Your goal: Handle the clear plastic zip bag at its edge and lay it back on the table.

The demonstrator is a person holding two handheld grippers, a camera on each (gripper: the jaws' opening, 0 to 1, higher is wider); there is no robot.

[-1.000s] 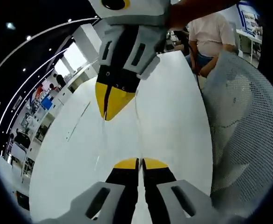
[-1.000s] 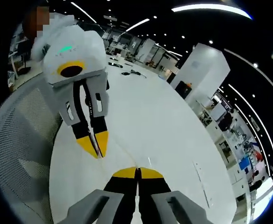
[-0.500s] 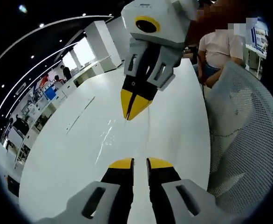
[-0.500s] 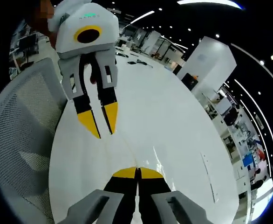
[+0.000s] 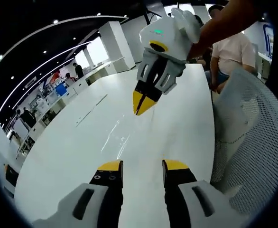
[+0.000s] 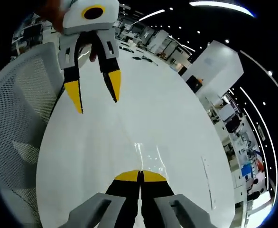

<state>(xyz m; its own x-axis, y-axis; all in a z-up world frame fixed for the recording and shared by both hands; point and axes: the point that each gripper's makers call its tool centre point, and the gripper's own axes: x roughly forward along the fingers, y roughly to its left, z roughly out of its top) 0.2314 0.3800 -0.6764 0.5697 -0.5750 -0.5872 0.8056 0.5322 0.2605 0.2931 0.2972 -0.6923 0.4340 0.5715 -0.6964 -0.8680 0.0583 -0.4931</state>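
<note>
A long white table (image 5: 82, 142) runs away from both cameras, its glossy top (image 6: 143, 118) catching strips of ceiling light. Along one long edge of the table stands a white mesh chair (image 5: 253, 142), its back rising beside the tabletop (image 6: 15, 133); past the chair in the left gripper view a person in a pale shirt (image 5: 234, 52) sits near the table's far end.

The left gripper (image 5: 140, 166) hangs above the tabletop with its yellow-tipped jaws spread well apart and nothing between them — in the right gripper view it comes in from the upper left (image 6: 96, 90), jaws splayed the same way, above the table's chair-side edge.

The right gripper (image 6: 139, 176) has its yellow tips pressed together; seen from the left gripper view (image 5: 143, 102) it points down at the table, tips closed to a single wedge.

The clear plastic zip bag (image 6: 148, 154) lies flat on the tabletop just ahead of the right gripper's tips — only faint glints and creases mark it (image 5: 117, 135). Whether the closed tips pinch its edge cannot be told.
</note>
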